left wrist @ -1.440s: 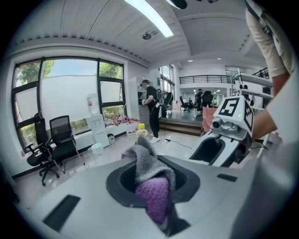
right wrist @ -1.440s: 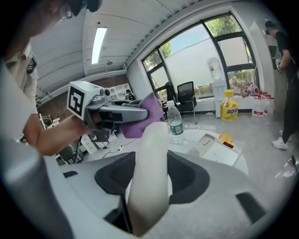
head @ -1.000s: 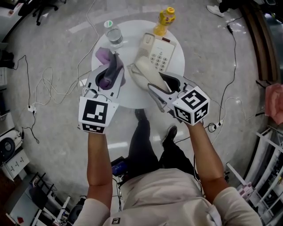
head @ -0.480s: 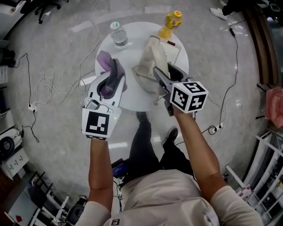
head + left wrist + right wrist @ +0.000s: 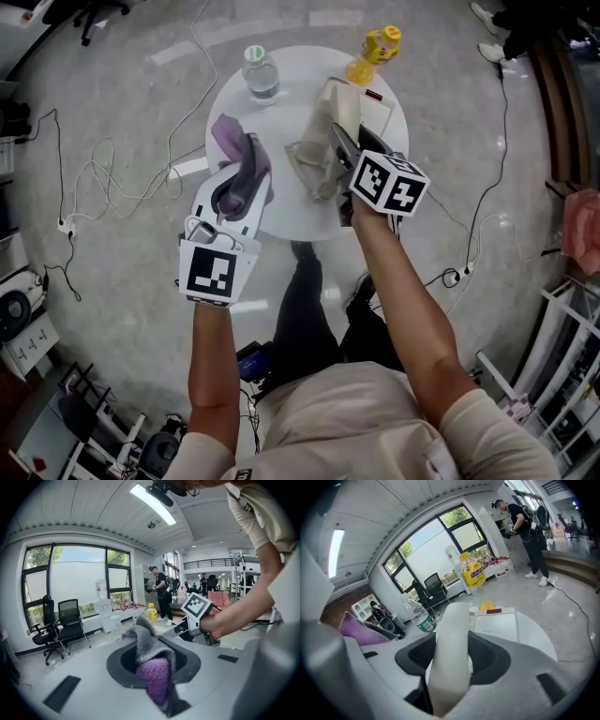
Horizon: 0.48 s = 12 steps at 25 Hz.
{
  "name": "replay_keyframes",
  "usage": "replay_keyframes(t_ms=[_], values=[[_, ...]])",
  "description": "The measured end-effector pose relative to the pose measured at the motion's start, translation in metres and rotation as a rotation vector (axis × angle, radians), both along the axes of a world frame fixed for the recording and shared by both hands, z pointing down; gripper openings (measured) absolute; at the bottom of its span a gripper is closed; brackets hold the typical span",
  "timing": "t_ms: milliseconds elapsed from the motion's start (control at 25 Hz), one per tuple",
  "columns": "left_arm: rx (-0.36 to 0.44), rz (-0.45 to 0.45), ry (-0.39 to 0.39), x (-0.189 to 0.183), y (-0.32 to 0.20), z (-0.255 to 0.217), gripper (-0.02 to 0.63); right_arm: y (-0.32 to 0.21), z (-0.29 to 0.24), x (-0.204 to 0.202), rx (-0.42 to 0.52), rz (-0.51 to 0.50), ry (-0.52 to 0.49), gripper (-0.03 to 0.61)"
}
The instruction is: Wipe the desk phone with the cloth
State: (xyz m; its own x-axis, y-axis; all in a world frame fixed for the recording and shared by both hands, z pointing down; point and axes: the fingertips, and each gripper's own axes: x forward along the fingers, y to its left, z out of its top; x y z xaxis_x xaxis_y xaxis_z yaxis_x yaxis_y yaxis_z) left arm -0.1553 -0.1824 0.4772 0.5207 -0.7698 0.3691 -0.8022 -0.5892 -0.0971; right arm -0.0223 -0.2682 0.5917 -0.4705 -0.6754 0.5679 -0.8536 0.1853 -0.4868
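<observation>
My right gripper point(image 5: 339, 150) is shut on the phone's cream handset point(image 5: 323, 141), held on edge above the round white table point(image 5: 281, 108), just left of the phone base point(image 5: 377, 114). In the right gripper view the handset point(image 5: 451, 634) runs up between the jaws of that gripper point(image 5: 452, 660), with the base point(image 5: 499, 624) behind it. My left gripper point(image 5: 239, 183) is shut on a purple and grey cloth point(image 5: 236, 150) over the table's left side, apart from the phone. The cloth point(image 5: 154, 677) hangs bunched in the left gripper point(image 5: 151, 660).
A clear water bottle point(image 5: 261, 73) stands at the table's far left, a yellow drink bottle point(image 5: 375, 49) at the far edge behind the phone. Cables point(image 5: 112, 178) trail over the floor around the table. Another person point(image 5: 161, 592) stands further off in the room.
My right gripper has carried the handset further from me over the table, lower, and rolled it from lying flat to on edge. The left gripper with the cloth has barely shifted.
</observation>
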Motion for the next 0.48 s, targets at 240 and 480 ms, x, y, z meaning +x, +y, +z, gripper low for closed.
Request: replay_keyframes(t_ms=[240, 480], values=[[-0.062, 0.005, 0.0, -0.004, 0.003, 0.01, 0.06, -0.013, 0.016, -0.003, -0.007, 0.059, 0.041, 0.199], [-0.086, 0.004, 0.004, -0.008, -0.004, 0.016, 0.06, -0.022, 0.03, -0.007, -0.015, 0.117, 0.072, 0.201]])
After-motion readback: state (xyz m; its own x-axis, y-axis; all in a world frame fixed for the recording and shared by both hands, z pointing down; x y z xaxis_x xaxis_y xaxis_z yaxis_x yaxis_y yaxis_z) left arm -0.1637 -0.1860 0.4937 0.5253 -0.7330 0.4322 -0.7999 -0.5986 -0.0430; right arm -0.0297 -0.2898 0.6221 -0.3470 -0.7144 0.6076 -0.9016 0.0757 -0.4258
